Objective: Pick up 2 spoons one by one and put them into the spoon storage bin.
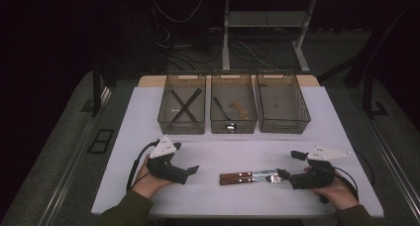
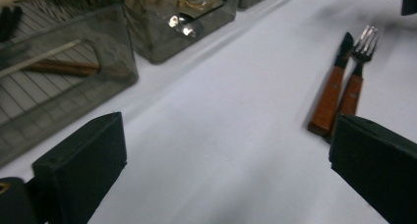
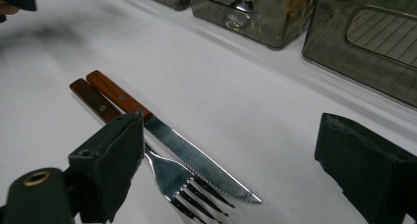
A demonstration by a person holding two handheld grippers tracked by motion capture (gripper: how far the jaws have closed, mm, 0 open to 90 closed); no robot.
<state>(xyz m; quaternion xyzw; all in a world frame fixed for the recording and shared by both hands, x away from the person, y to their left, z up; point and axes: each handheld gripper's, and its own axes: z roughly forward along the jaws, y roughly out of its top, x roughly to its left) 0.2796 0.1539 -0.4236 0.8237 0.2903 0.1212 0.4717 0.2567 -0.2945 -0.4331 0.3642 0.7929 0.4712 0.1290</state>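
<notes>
R gripper (image 3: 231,175): fingers (image 3: 110,160) spread wide, nothing clamped, low over the counter (image 1: 148,117) w/ the fork (image 3: 182,187) tines and knife (image 3: 196,162) blade tip between them. L gripper (image 2: 226,170): fingers (image 2: 81,167) released, wide apart, empty, bare counter between; wooden handles of knife and fork lie just ahead by its one finger. Knife & fork side by side, touching, front-centre of counter between both grippers. Behind: three mesh bins (image 1: 233,109) in a row, left w/ crossed sticks, middle w/ a spoon (image 1: 225,118).
</notes>
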